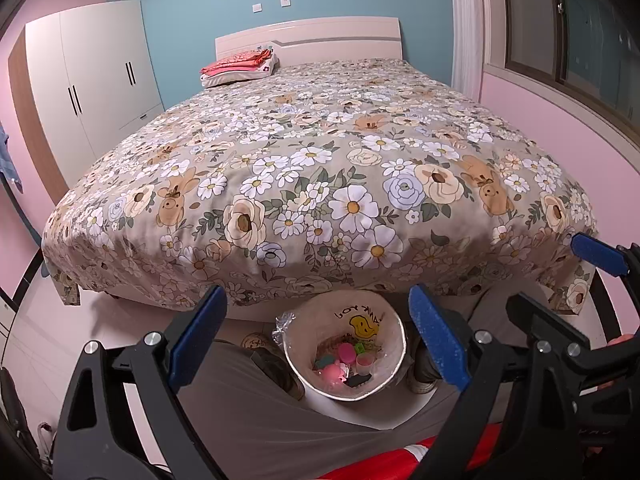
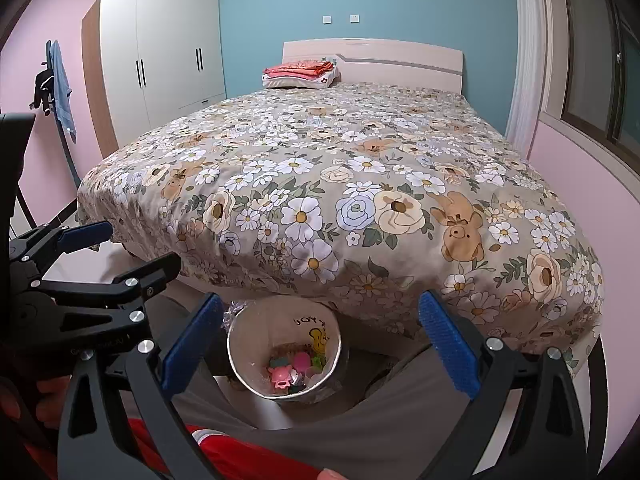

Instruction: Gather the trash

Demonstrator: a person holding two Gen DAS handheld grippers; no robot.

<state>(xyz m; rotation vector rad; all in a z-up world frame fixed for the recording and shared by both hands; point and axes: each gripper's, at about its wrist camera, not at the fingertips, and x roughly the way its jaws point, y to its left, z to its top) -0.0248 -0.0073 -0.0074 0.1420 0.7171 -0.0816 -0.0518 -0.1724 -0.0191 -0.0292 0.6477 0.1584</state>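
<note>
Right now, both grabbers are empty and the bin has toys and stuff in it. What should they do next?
Probably lift and scan the room for leftovers. Both the left gripper and right gripper hang open, holding nothing, over the trash bin, which already holds small colorful pieces. No trash shows on the bed.

Both grippers, left (image 1: 318,340) and right (image 2: 320,344), are black plastic clamp arms with blue textured pads (image 2: 448,344) and shiny silver screws (image 1: 153,338). Person's got grey trousers (image 1: 248,424), a red jacket (image 2: 240,456), bare fingers (image 2: 12,400).
</note>
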